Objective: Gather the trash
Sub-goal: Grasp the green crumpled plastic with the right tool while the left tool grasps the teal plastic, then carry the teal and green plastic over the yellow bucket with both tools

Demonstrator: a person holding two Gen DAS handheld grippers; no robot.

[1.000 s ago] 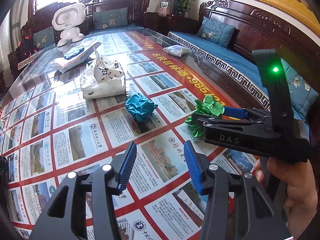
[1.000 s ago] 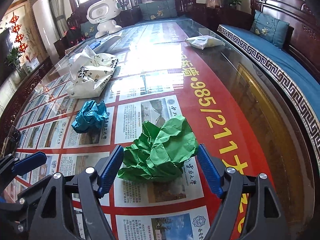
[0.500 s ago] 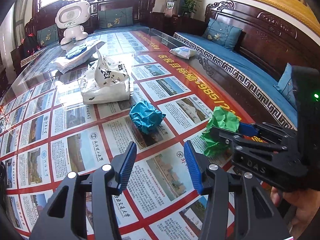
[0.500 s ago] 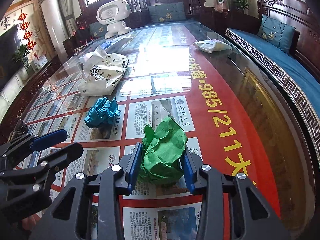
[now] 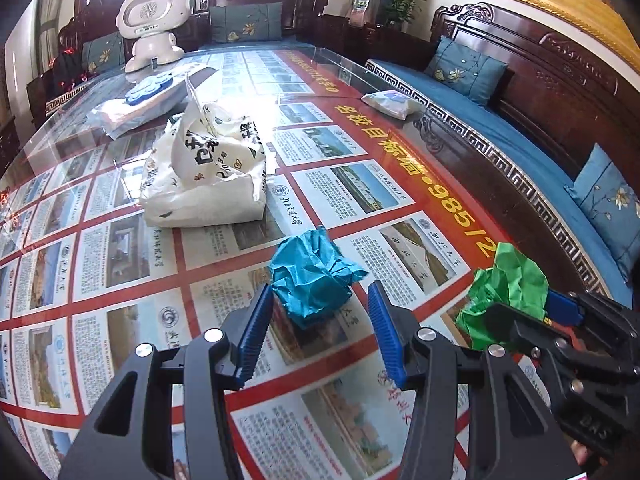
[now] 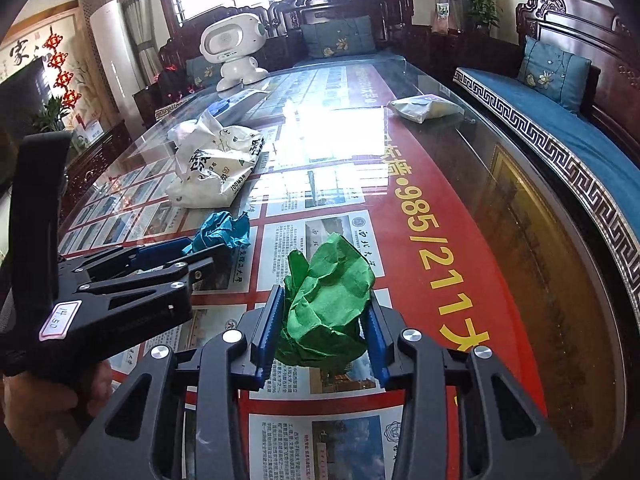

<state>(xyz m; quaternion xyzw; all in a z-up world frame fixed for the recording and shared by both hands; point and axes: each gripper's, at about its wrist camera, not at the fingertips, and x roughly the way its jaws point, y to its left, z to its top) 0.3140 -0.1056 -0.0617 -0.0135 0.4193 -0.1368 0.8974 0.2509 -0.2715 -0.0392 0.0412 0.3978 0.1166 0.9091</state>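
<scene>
The right gripper (image 6: 322, 322) clamps the green paper wad (image 6: 328, 300) between its blue pads (both touching). The left gripper (image 5: 320, 322), jaws wide, straddles the teal paper wad (image 5: 314, 274) on the glass table (image 5: 120, 264); a white plastic bag (image 5: 208, 176) lies at eleven o'clock.

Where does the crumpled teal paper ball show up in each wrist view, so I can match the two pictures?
Left wrist: the crumpled teal paper ball sits low centre, between the open fingers of the left hand-held gripper.
Right wrist: the ball is left of centre, partly hidden behind the left hand-held gripper.
Shared landmark: the white printed plastic bag, just beyond the ball in both.
</scene>
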